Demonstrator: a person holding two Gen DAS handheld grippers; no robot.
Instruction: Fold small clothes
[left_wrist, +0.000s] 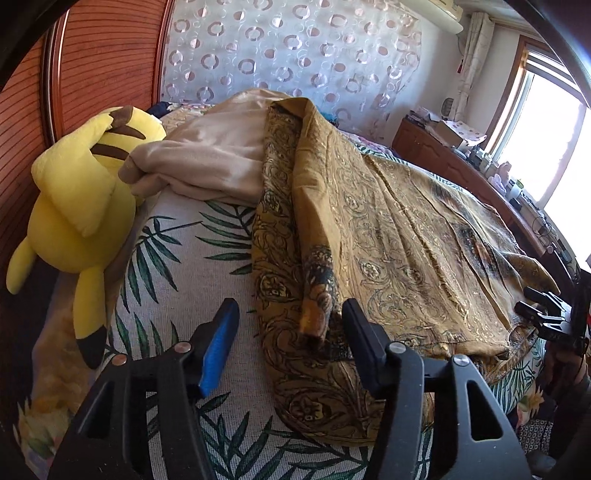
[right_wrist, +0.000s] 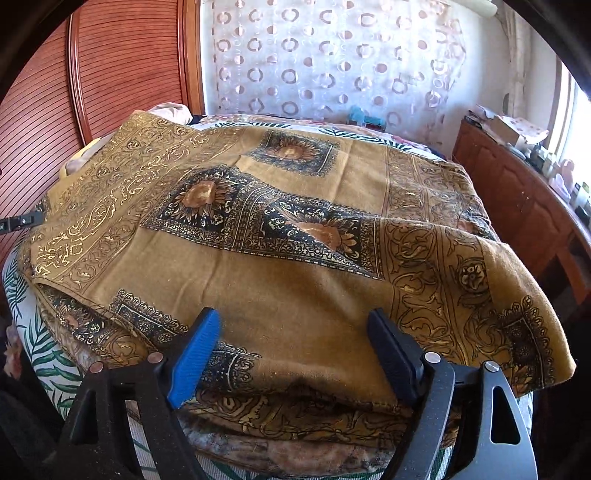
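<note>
A mustard-gold cloth (left_wrist: 388, 236) with black and gold floral print lies folded over on the bed; it fills the right wrist view (right_wrist: 295, 258). My left gripper (left_wrist: 291, 317) is open, its jaws on either side of a folded edge of the cloth at the cloth's left end, not closed on it. My right gripper (right_wrist: 293, 332) is open, hovering just above the near edge of the cloth, holding nothing. It shows at the right edge of the left wrist view (left_wrist: 546, 314).
A leaf-print bedsheet (left_wrist: 177, 266) covers the bed. A yellow plush toy (left_wrist: 85, 206) lies at the bed's left edge. A beige garment (left_wrist: 207, 162) is heaped behind the cloth. A wooden headboard (right_wrist: 48, 103) stands left, a wooden cabinet (right_wrist: 517, 192) right.
</note>
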